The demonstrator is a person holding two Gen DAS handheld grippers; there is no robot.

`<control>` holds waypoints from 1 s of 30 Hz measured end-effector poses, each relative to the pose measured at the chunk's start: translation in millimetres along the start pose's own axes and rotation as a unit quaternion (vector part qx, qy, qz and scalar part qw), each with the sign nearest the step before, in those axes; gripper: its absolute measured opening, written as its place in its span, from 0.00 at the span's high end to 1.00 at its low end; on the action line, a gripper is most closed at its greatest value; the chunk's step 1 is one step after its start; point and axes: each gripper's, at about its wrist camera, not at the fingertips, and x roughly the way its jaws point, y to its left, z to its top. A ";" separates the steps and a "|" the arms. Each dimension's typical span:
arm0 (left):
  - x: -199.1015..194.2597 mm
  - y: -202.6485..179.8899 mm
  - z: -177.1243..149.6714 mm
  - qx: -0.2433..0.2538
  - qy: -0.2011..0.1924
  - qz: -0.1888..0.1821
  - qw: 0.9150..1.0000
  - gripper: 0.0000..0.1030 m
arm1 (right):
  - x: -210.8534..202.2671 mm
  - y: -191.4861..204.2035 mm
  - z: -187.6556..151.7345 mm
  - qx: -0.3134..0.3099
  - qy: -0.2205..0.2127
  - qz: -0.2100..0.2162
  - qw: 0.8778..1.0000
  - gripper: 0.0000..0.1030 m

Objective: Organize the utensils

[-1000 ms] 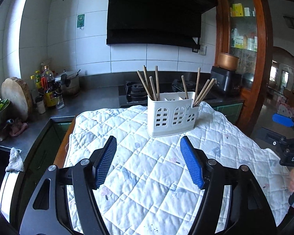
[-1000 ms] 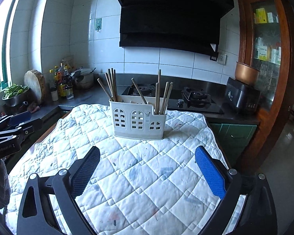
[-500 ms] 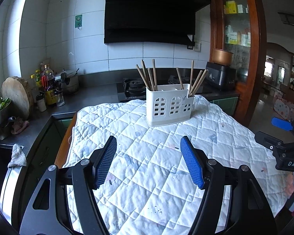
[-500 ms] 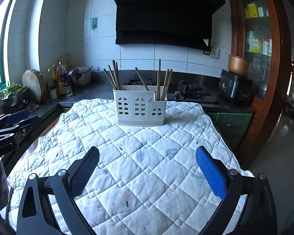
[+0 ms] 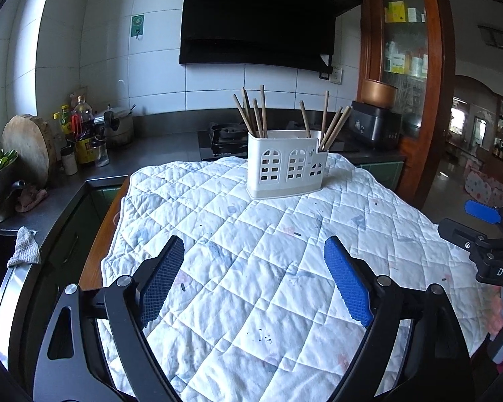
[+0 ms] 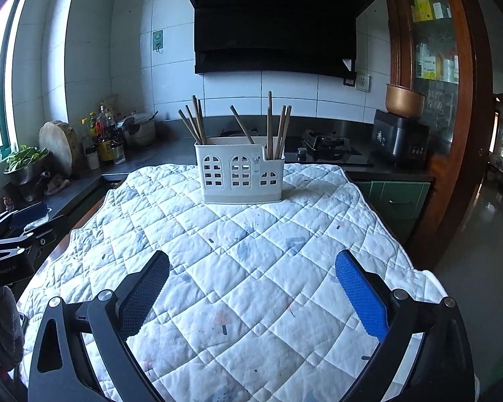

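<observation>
**Both grippers empty, chopsticks all standing in the caddy**

A white quilted cloth (image 6: 251, 268) covered the table, with a dark kitchen counter (image 6: 157, 154) and gas hob (image 6: 325, 147) behind it. At the far end of the cloth stood a white plastic utensil caddy (image 6: 239, 174) with arched cut-out windows. Wooden chopsticks (image 6: 194, 124) leaned in it in separate clusters: one bunch at its left end, a single stick near the middle, another bunch at its right end.

The left gripper (image 5: 253, 281) hovered over the near part of the cloth, well apart from the caddy; its jaws had just been opening and stood wide with nothing between them. The right gripper (image 6: 251, 288) was likewise spread and empty, also well short of the caddy.

The cloth itself carried no loose utensil, so the step in hand looked like either an approach to regroup the sticks or a pause with the sorting done. Any next move would call for reaching forward to the stick tops and pinching one without tipping the light caddy.
</observation>
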 end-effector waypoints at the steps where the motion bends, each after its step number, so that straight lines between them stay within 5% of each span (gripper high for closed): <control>1: -0.3 0.4 -1.2 0.001 0.000 0.001 1.000 0.16 | -0.5 0.4 -0.5 -0.001 0.000 0.000 1.000 0.07; 30: -0.7 -0.3 -3.3 -0.003 0.012 0.004 1.000 0.14 | -0.2 2.0 -2.6 -0.005 0.005 0.013 1.000 0.07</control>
